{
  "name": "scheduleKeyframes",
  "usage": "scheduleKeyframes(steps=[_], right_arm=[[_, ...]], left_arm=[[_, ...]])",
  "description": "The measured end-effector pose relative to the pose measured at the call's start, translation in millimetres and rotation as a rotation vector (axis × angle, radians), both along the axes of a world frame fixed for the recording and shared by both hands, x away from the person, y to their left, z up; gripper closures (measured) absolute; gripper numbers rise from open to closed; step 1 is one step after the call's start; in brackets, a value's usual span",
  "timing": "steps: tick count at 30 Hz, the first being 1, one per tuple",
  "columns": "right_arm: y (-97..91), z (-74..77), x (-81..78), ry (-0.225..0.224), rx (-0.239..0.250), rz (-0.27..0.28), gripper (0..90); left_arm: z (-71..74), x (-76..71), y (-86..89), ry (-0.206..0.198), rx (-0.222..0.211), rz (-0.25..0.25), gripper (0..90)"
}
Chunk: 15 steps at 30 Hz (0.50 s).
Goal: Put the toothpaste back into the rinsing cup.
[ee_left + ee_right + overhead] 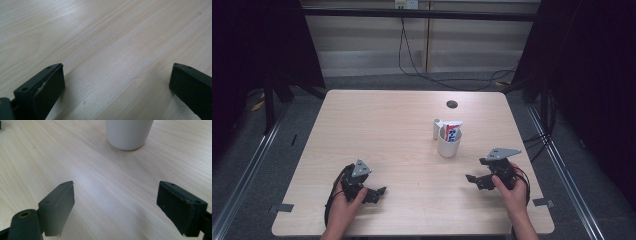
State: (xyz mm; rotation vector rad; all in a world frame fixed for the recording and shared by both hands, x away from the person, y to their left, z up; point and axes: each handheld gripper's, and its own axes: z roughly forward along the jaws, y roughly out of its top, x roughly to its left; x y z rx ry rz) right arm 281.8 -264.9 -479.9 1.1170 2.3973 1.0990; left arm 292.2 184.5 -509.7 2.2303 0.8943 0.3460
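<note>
So far, nothing is held: the left tool (371,192) and right tool (477,180) are both spread wide, low over the surface (377,130). A white cup (448,142) with a tube inside is left untouched near the right tool.

Light wood worktop (377,125) with round grommet hole (452,104); grey floor (242,150); black curtains (597,75); cables (412,65) beyond.

Both tongs black: left tongs (373,192), right tongs (477,180). Grey three-cornered plate atop each; black cables trail; screw holes in jaws.
</note>
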Motion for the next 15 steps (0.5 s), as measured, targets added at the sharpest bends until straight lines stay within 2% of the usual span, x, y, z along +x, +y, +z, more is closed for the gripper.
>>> scheduleKeyframes(steps=[10, 15], right_arm=[[-7.0, -10.9, -10.7, 0.023, -0.021, -0.007, 14.1], [-8.1, -13.4, -13.4, 0.016, -0.029, -0.003, 14.1]], left_arm=[[0.0, 0.0, 0.0, 0.0, 0.0, 0.0, 0.0], [0.0, 0.0, 0.0, 0.0, 0.0, 0.0, 0.0]])
